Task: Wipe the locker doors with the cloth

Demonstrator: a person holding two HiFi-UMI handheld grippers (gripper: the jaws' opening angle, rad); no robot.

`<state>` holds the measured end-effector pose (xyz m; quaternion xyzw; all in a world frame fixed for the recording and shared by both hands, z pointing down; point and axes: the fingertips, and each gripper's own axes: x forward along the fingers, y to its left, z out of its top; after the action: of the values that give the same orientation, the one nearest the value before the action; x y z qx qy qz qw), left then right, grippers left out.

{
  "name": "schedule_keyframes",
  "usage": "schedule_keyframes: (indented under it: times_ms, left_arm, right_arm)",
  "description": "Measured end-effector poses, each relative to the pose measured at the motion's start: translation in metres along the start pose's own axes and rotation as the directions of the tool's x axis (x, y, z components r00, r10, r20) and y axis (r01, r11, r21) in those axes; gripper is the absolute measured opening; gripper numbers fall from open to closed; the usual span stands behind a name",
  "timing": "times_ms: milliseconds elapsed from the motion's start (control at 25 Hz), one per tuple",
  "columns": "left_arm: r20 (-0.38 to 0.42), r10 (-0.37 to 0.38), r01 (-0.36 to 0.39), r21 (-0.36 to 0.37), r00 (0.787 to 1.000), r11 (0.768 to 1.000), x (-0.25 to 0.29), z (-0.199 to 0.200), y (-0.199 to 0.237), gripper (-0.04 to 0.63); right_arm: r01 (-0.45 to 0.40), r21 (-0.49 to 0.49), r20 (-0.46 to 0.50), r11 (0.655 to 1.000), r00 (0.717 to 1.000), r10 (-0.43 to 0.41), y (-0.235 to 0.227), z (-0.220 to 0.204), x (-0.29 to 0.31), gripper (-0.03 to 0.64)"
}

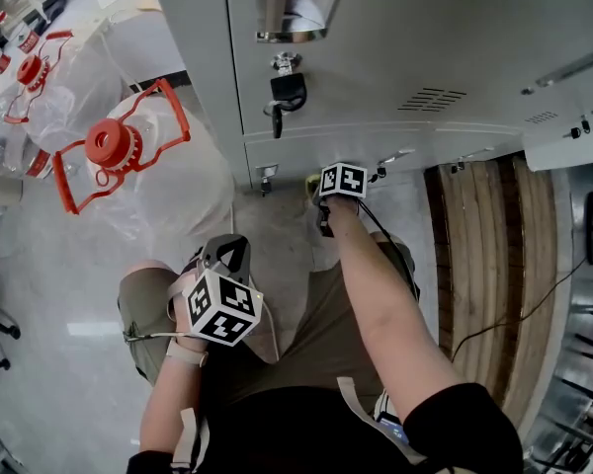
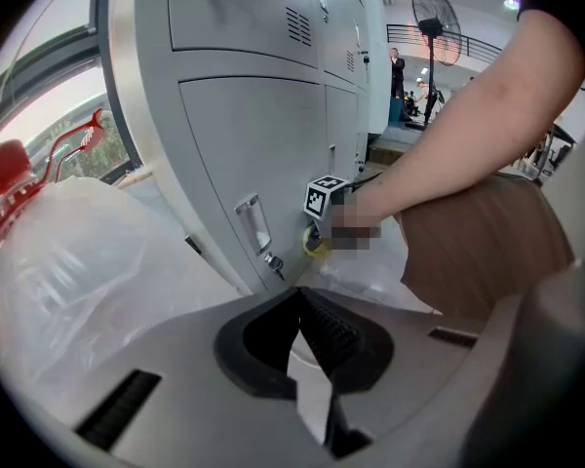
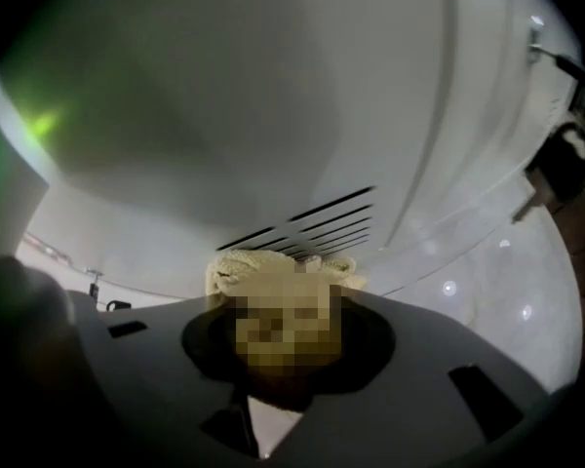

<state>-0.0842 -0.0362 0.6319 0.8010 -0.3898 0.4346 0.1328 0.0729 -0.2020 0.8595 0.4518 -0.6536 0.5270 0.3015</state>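
A bank of grey lockers point(image 1: 405, 57) stands before me. My right gripper point(image 1: 323, 192) is shut on a yellow cloth point(image 1: 312, 185), low down against a lower locker door point(image 2: 263, 135). In the right gripper view the cloth point(image 3: 273, 266) bulges out of the jaws, close to the door's vent slits point(image 3: 302, 224). The left gripper view shows that cloth point(image 2: 315, 245) near the floor, under the right gripper's marker cube point(image 2: 324, 198). My left gripper point(image 1: 229, 249) hangs back over my left knee, apart from the lockers. Its pads point(image 2: 324, 331) meet with nothing between them.
Clear plastic bags of red-capped bottles with red handles point(image 1: 109, 146) lie on the floor to the left. Keys hang from an upper lock point(image 1: 287, 92). Wooden planks point(image 1: 484, 255) and a black cable point(image 1: 514, 314) lie to the right. A standing fan point(image 2: 436, 13) is far off.
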Motion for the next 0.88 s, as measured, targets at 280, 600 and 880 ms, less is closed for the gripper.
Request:
schedule_keyframes:
  times_ms: [280,600,880]
  left_arm:
    - [0.011,-0.013,0.013,0.010,1.000,1.000,0.005,0.007,-0.011,0.009]
    - [0.018,-0.028,0.028,0.017,0.999,0.999,0.009,0.011,-0.017,0.009]
    - [0.033,-0.052,0.051,0.016,0.998,0.999,0.011,0.017,-0.022,0.009]
  right_arm:
    - [0.084,0.118,0.102,0.989,0.990,-0.096,-0.045,0.016,-0.024,0.127]
    - [0.117,0.181,0.197,0.976,0.968,-0.153,-0.069,0.028,-0.049,0.126]
    - [0.025,0.227,0.231,0.974,0.970,-0.079,-0.052,0.030,-0.068,0.126]
